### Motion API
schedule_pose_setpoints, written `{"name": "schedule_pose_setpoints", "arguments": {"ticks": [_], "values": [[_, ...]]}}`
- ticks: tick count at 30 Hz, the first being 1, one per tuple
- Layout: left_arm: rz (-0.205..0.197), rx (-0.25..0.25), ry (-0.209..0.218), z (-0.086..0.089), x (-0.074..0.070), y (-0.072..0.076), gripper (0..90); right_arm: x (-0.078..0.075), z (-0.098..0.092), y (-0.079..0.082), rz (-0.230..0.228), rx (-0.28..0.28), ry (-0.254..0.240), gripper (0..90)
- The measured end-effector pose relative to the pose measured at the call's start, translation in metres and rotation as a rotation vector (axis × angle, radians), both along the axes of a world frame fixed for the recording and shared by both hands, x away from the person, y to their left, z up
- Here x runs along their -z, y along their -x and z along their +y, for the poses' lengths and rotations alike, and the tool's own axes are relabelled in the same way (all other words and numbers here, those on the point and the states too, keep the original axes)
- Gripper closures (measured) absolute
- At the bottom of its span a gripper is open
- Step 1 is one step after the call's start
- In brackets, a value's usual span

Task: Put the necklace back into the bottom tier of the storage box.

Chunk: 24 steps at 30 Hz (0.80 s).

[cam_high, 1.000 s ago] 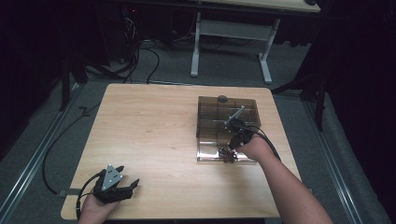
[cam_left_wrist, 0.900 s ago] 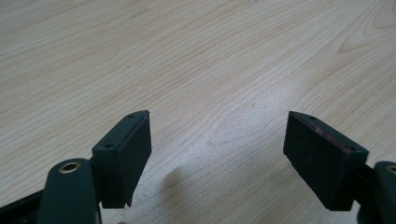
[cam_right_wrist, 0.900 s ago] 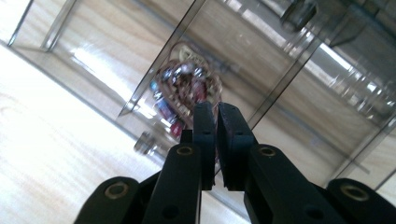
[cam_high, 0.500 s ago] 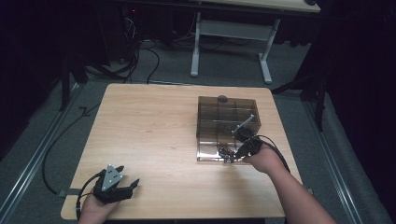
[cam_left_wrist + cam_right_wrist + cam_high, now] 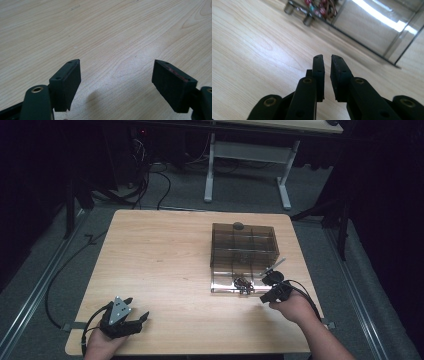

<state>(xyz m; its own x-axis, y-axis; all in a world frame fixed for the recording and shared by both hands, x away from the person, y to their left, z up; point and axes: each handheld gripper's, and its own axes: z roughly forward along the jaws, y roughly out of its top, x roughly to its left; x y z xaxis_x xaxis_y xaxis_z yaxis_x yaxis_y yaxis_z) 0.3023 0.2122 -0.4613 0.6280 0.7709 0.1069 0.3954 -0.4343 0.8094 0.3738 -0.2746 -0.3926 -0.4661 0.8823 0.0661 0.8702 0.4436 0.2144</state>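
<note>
From above, the right gripper sits just beside the clear box and its lid's small clutter. Left gripper: jaws spread, empty, over bare table. Right gripper's own view: jaws nearly closed, empty; open them before reaching.

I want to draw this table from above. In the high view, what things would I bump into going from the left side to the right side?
Left gripper → small dark cluster of bits on the box's flat clear lid → right gripper.
</note>
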Motion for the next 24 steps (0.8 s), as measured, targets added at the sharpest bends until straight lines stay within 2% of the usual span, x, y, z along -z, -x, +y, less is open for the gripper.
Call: {"name": "schedule_pose_setpoints", "arguments": {"ticks": [4, 10, 11, 21, 24], "values": [[0.0, 0.0, -0.001, 0.0, 0.0, 0.0, 23.5, 0.005, -0.008, 0.008, -0.002, 0.013, -0.003, 81.3], [0.0, 0.001, 0.0, 0.0, 0.0, 0.0, 23.5, 0.006, -0.011, 0.012, -0.01, 0.034, -0.013, 80.3], [0.0, 0.0, 0.0, 0.0, 0.0, 0.0, 23.5, 0.006, -0.012, 0.012, -0.015, 0.02, -0.013, 79.7], [-0.003, 0.0, 0.002, 0.0, 0.0, 0.0, 23.4, 0.012, -0.015, 0.021, -0.091, 0.022, -0.051, 76.8], [-0.004, 0.0, 0.001, 0.0, 0.0, 0.001, 23.4, 0.016, -0.018, 0.025, -0.118, 0.03, -0.079, 75.5]]}}
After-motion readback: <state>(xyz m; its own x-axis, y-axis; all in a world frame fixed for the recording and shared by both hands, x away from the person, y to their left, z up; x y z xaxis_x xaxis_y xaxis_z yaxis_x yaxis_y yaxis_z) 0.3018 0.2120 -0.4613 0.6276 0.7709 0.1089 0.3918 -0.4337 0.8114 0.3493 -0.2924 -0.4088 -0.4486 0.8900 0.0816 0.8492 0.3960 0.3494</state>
